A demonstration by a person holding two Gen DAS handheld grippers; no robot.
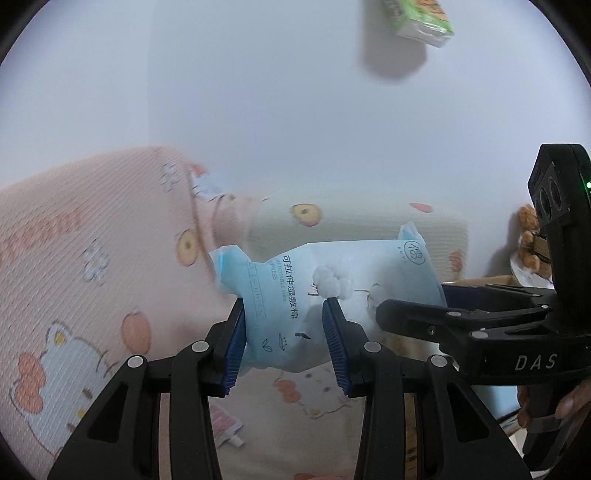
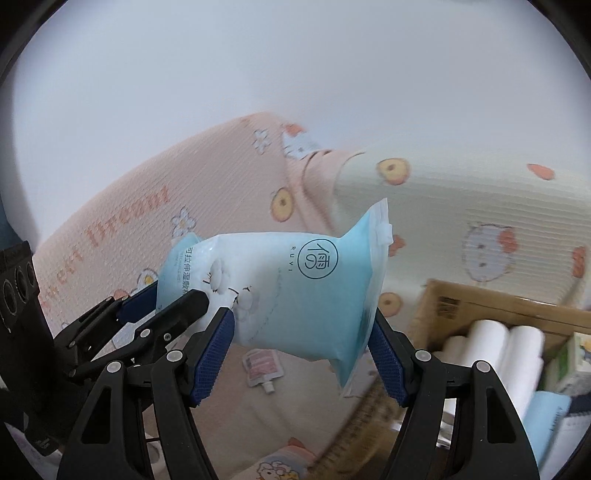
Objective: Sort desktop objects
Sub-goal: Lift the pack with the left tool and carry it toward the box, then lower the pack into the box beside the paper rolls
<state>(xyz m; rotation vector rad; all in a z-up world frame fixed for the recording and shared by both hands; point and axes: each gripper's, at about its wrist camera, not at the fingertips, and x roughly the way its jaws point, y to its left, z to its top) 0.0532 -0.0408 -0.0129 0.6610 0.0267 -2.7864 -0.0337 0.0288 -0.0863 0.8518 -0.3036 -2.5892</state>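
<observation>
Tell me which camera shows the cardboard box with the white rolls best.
The right wrist view: the cardboard box sits open at lower right with white rolls inside. The left wrist view shows only a sliver of its rim behind the other gripper.

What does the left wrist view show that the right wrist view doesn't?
Left wrist only: a green box high on the wall and a small teddy bear at far right. Right wrist only: a cardboard box holding white rolls. Both: the blue cotton-pad pack gripped by the left gripper and right gripper, plus a small pink pouch below.

Pouch (image 2: 280,291) above small sachet (image 2: 263,369); cardboard box (image 2: 480,302) right, holding rolls (image 2: 495,354).
</observation>
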